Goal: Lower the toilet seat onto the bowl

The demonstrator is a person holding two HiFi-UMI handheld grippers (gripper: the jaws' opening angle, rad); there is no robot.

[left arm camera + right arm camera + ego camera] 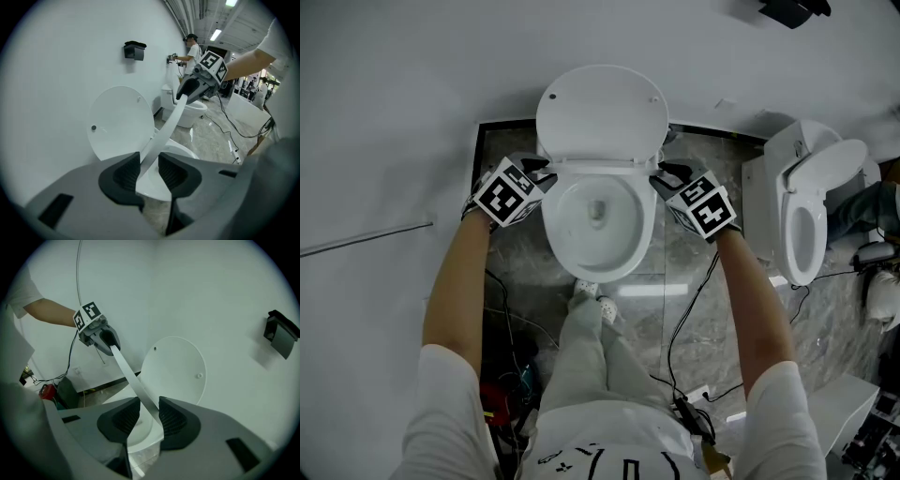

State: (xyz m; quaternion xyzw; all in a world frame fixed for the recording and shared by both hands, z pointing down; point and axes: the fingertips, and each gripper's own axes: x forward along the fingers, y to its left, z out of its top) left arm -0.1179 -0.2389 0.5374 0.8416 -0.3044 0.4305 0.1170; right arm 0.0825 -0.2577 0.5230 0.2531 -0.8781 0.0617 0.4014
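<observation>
Head view: toilet seat (600,165) sits tilted above the bowl (551,234), with the raised lid (600,108) behind the bowl. Left tool (540,180) straddles the seat edge at the bowl's left side, right tool (664,180) at its right. Both tools stand partly spread; the pads appear not to clamp the seat.

Grey marbled tile floor (675,272). A white ceramic toilet (600,246) stands at its far edge, and a second white toilet (806,211) towards the right edge. Black cables (684,314) trail across the middle. A pair of white shoes (598,302) stands just before the first toilet.
</observation>
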